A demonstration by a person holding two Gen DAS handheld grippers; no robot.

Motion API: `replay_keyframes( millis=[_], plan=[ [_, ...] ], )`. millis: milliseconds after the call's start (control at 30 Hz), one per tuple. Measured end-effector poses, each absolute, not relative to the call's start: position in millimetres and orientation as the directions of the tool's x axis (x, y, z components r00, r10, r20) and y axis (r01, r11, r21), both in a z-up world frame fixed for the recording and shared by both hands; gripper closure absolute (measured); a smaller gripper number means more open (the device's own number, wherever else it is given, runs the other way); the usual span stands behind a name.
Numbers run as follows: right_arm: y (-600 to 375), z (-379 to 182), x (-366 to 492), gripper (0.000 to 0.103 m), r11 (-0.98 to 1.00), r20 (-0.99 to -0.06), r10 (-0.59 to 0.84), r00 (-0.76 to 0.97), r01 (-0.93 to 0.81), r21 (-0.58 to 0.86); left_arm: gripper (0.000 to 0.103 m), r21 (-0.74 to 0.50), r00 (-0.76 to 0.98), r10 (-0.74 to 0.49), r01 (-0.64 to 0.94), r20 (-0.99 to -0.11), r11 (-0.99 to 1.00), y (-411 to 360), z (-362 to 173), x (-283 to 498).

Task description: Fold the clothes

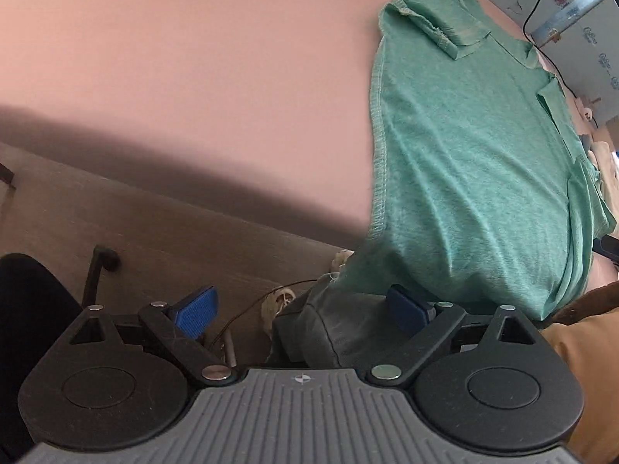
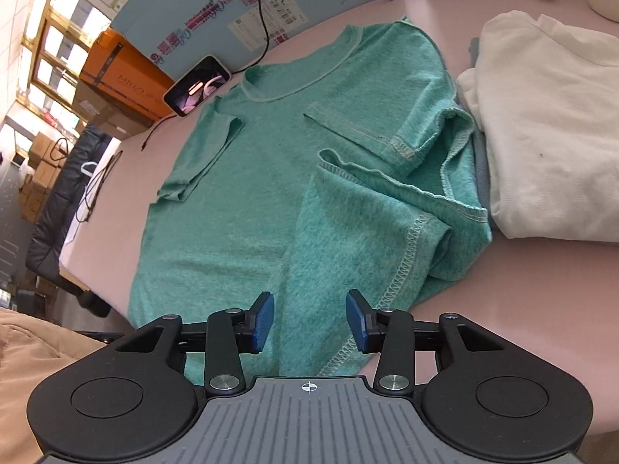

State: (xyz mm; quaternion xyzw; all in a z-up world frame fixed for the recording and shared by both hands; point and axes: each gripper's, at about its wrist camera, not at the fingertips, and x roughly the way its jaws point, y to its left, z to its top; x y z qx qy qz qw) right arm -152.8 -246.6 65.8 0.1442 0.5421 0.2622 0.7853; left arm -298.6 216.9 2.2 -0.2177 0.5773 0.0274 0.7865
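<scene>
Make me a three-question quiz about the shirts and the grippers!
1. Where is the white shirt?
A. right of the green shirt
B. on the floor
C. under the phone

2. What colour are the gripper pads?
A. red
B. blue
C. yellow

3. The right gripper is
A. open
B. shut on the shirt
C. out of view

Answers: 1 A, it lies beside the green shirt's right edge. 2 B, both pads look blue. 3 A, its pads stand apart over the hem.

Heathered green knit cloth T-shirt (image 2: 271, 193), smooth matt pink tabletop (image 2: 522, 290), ribbed blue tong pads (image 2: 263, 321)
</scene>
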Motion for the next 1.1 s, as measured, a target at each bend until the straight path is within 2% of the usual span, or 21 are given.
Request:
replay_keyframes(
  millis=[133,233,467,533,567,633,700,767,900,1000,1100],
  plan=[
    [-235.1,63.7,-152.7,0.059,0.829,-0.799,0.549,0.243,-0.280,0.484,0.013,-0.401,0.465,-0.255,-0.247,-0.848,0.882,204.5,-19.1,-309.4],
    [-235.6,67.7,-155.2,0.059,0.842,-0.814,0.527,0.246,-0.282,0.460,0.013,-0.357,0.586,-0.195,-0.174,-0.786,0.918,191.4,-23.2,-315.5],
    [-238.1,74.4,-158.7,0.056,0.872,-0.846,0.472,0.249,-0.276,0.405,0.014,-0.373,0.630,-0.228,-0.106,-0.742,0.922,187.6,-20.2,-311.8],
    [-235.4,72.5,-158.2,0.056,0.870,-0.846,0.474,0.243,-0.277,0.408,0.017,-0.386,0.634,-0.239,-0.102,-0.736,0.917,188.2,-20.3,-310.5],
    [-233.0,71.5,-157.9,0.056,0.870,-0.849,0.472,0.237,-0.281,0.405,0.023,-0.398,0.638,-0.251,-0.094,-0.728,0.913,188.6,-20.7,-310.9],
    [-228.0,69.9,-157.4,0.056,0.869,-0.854,0.468,0.226,-0.292,0.399,0.041,-0.423,0.644,-0.281,-0.074,-0.711,0.903,188.8,-21.4,-311.1],
    [-223.1,70.3,-157.1,0.056,0.866,-0.856,0.468,0.220,-0.308,0.394,0.073,-0.446,0.641,-0.316,-0.045,-0.699,0.894,184.5,-19.1,-308.9],
    [-219.2,70.8,-156.6,0.056,0.862,-0.856,0.471,0.216,-0.320,0.393,0.087,-0.460,0.633,-0.334,-0.040,-0.699,0.887,180.3,-15.6,-305.9],
    [-213.4,71.7,-155.0,0.056,0.856,-0.854,0.476,0.209,-0.334,0.394,0.099,-0.502,0.618,-0.373,-0.041,-0.692,0.864,178.8,-6.3,-310.9],
    [-209.2,72.2,-153.8,0.056,0.851,-0.854,0.480,0.204,-0.345,0.396,0.100,-0.530,0.604,-0.417,-0.012,-0.680,0.848,181.5,6.8,-319.0],
    [-207.8,70.9,-151.0,0.056,0.844,-0.850,0.490,0.193,-0.350,0.407,0.100,-0.577,0.621,-0.484,0.061,-0.617,0.814,189.0,32.5,-324.8]
  ],
)
